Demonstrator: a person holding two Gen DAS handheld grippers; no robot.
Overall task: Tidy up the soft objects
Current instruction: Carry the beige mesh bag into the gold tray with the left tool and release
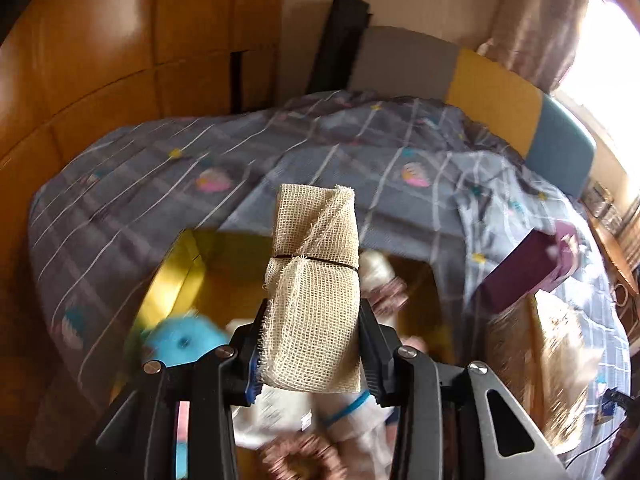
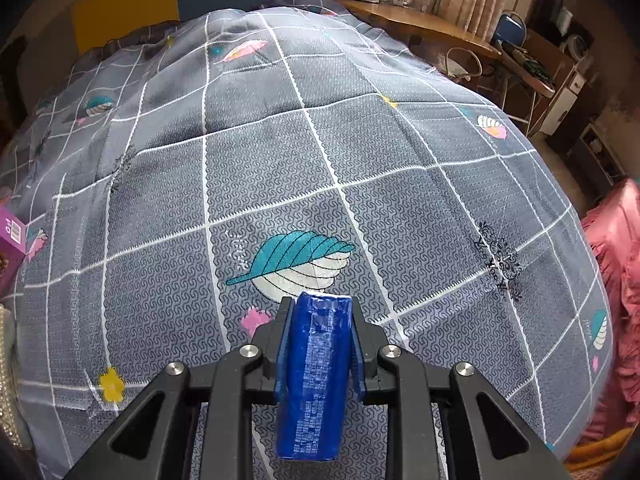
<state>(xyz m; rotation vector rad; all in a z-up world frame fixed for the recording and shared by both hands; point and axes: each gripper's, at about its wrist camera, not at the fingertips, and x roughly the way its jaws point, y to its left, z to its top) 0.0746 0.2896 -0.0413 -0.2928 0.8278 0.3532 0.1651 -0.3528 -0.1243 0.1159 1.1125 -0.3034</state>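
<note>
Our left gripper (image 1: 312,354) clamps a beige mesh cloth bundle (image 1: 314,284) between its fingers above a yellow box (image 1: 172,280), while our right gripper (image 2: 318,344) pinches a blue packet (image 2: 314,376) above the bedspread (image 2: 280,152).

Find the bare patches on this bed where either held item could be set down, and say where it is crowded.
Free: the wide bedspread ahead of the right gripper and its blue packet, between the purple box and the pink cloth. Crowded: the yellow box under the left gripper and its mesh bundle.
</note>
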